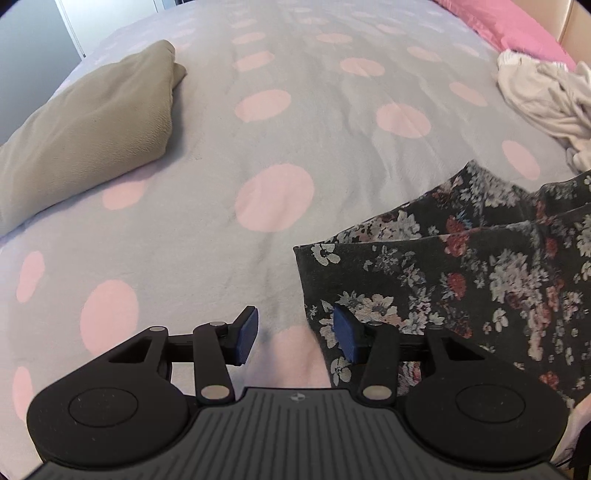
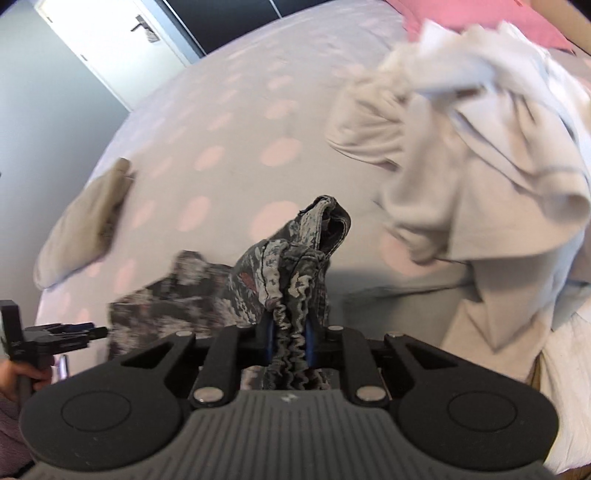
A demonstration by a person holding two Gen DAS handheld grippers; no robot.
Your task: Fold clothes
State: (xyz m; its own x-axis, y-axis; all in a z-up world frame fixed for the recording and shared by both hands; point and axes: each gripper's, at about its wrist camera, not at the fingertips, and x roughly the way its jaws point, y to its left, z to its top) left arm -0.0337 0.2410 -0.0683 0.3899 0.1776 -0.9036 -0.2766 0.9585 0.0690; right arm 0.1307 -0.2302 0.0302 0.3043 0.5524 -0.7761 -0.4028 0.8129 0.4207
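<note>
A dark floral garment (image 1: 461, 266) lies flat on the dotted bedspread (image 1: 258, 147) at the right of the left wrist view. My left gripper (image 1: 295, 336) hovers open over its left edge, nothing between the blue pads (image 1: 245, 334). In the right wrist view my right gripper (image 2: 289, 339) is shut on the bunched elastic edge of the floral garment (image 2: 288, 273), which is lifted off the bed and hangs in folds. The left gripper (image 2: 70, 330) shows at the left edge of that view, held by a hand (image 2: 18, 376).
A folded olive-beige garment (image 1: 85, 133) lies at the left of the bed. A crumpled heap of white and cream clothes (image 2: 480, 155) lies at the right. Pink pillows (image 1: 517, 26) sit at the far right, a white door (image 2: 107, 40) beyond the bed.
</note>
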